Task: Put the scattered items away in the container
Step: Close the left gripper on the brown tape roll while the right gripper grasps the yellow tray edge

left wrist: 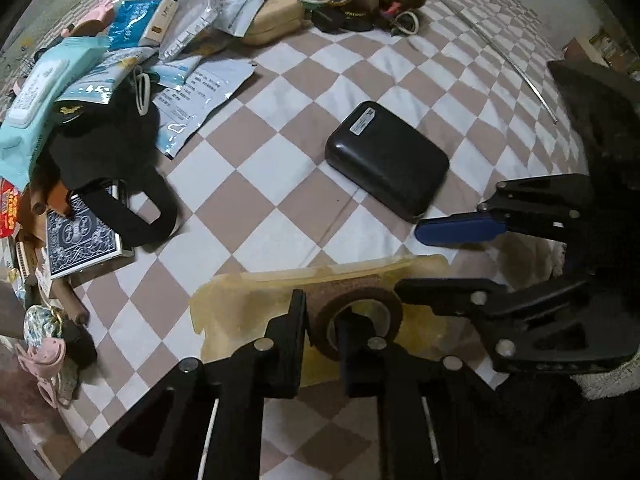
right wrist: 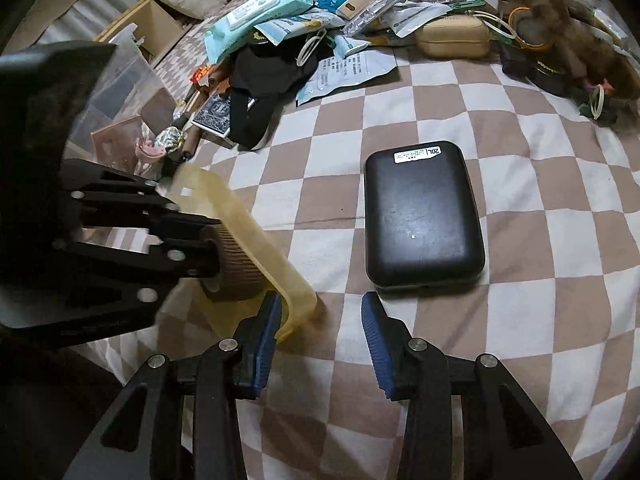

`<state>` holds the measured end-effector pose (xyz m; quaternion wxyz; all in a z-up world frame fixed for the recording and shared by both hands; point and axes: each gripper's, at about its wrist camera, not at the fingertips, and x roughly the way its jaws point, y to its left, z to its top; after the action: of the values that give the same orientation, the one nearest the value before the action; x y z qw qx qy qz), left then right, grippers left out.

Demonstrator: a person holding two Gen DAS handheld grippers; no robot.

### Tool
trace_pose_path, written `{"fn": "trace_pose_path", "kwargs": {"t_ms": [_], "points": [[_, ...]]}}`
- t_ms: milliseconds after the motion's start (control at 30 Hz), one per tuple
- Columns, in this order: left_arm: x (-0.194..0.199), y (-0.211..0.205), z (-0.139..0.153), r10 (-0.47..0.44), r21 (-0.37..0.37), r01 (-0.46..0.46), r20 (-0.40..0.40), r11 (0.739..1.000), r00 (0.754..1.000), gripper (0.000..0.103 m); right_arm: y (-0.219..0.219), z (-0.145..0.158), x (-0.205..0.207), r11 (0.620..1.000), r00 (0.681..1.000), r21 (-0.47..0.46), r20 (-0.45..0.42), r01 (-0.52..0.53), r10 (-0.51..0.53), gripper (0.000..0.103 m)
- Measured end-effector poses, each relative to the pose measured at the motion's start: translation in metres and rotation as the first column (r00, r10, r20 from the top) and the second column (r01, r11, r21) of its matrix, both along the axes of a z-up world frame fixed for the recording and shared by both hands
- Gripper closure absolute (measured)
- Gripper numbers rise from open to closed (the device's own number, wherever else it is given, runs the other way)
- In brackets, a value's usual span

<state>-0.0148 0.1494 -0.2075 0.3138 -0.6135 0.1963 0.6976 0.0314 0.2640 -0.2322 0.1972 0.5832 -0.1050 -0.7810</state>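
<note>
A brown tape roll [left wrist: 360, 295] [right wrist: 236, 274] sits in a yellowish translucent dispenser [left wrist: 248, 304] [right wrist: 236, 208] on the checked sheet. My left gripper [left wrist: 324, 320] [right wrist: 214, 242] is shut on the roll's wall, one finger outside and one in the core. My right gripper [right wrist: 322, 312] [left wrist: 424, 266], with blue pads, stands open at the dispenser's near end; that end lies just inside its left pad. A black power bank [right wrist: 422, 216] [left wrist: 388, 160] lies flat just beyond the right gripper. A clear plastic bin [right wrist: 120, 72] stands at the left.
A pile crowds the far side: wet wipes [right wrist: 256, 12], packets, a black cap [left wrist: 108, 148], playing cards [left wrist: 80, 240], a beige case [right wrist: 452, 36], a brown plush toy [right wrist: 568, 28]. A cardboard box [right wrist: 152, 28] stands behind the bin.
</note>
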Motion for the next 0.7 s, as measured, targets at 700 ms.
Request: {"fn": "trace_pose_path", "kwargs": {"t_ms": [700], "points": [[0.015,-0.04,0.051,0.105,0.154,-0.094,-0.068,0.984,0.992,0.091,-0.023,0.002,-0.005,0.99,0.999,0.139,-0.041,0.038,-0.032,0.093]]}}
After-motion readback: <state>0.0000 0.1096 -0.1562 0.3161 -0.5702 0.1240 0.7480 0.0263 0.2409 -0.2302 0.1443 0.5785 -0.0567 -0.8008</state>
